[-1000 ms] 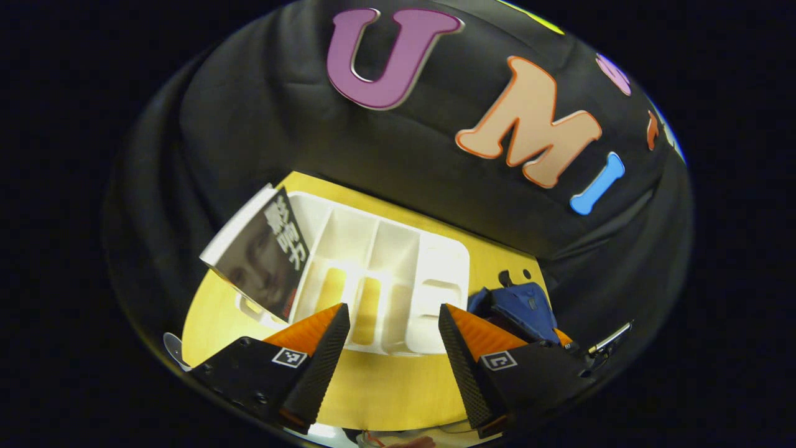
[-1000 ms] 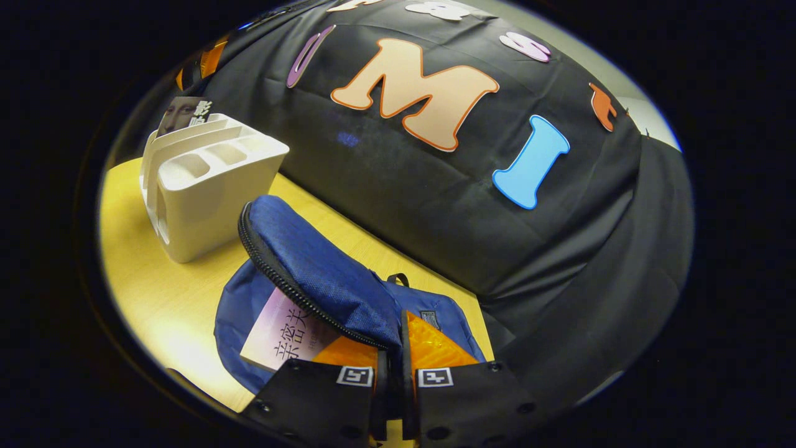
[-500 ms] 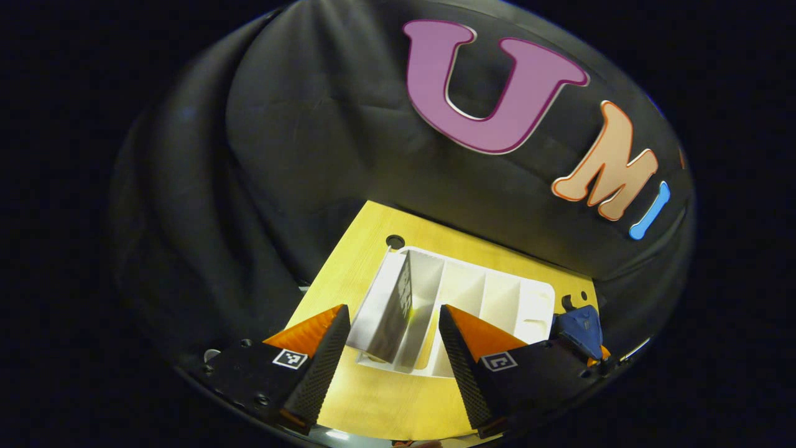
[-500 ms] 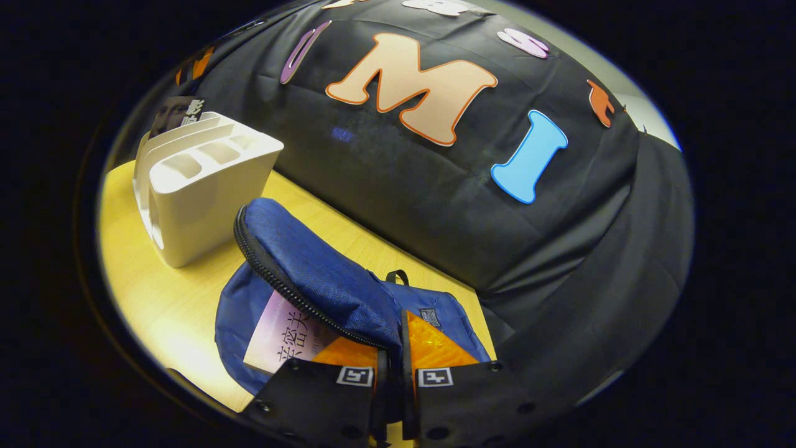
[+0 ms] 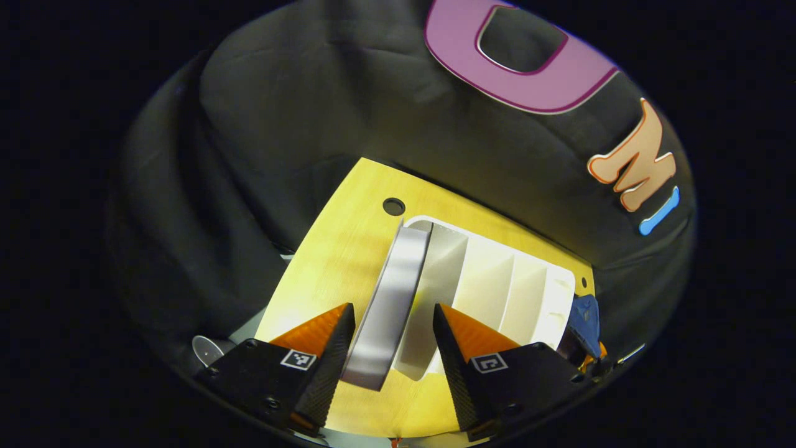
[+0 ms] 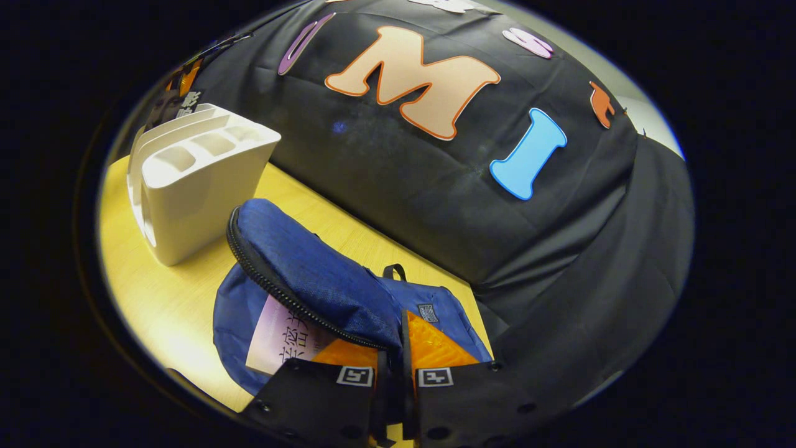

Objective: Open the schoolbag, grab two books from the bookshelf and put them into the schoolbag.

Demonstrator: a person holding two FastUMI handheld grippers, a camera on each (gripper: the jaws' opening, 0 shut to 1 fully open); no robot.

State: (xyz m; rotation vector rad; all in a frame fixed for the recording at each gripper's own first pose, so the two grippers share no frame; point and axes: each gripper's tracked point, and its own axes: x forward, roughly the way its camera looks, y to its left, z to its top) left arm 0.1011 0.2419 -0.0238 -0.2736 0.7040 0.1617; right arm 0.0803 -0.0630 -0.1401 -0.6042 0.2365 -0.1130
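Left gripper (image 5: pixel 390 330): fingers spread wide, straddling the top edge of the book (image 5: pixel 390 305) that stands in the end slot of the white bookshelf (image 5: pixel 497 286). A gap shows on each side of the book; neither finger touches it. The book runs from the gripper toward 12 o'clock, and the remaining slots, vacant, lie toward 3 o'clock. The bookshelf stands on the yellow table (image 5: pixel 336 261), with a round hole (image 5: pixel 393 206) in the tabletop at 12 o'clock from the book.

Right gripper (image 6: pixel 393 373): fingers closed on the zipper-edged flap (image 6: pixel 305 274) of the blue schoolbag (image 6: pixel 448 317), holding it raised with the bag mouth open. Under the flap, at 9 o'clock from the gripper, a pale lilac book (image 6: pixel 277 339) lies inside the bag. In the right gripper view, the bookshelf stands at 10 o'clock, well apart from the bag. A dark cover behind its far slot is probably the standing book; this view is too distorted there to confirm.
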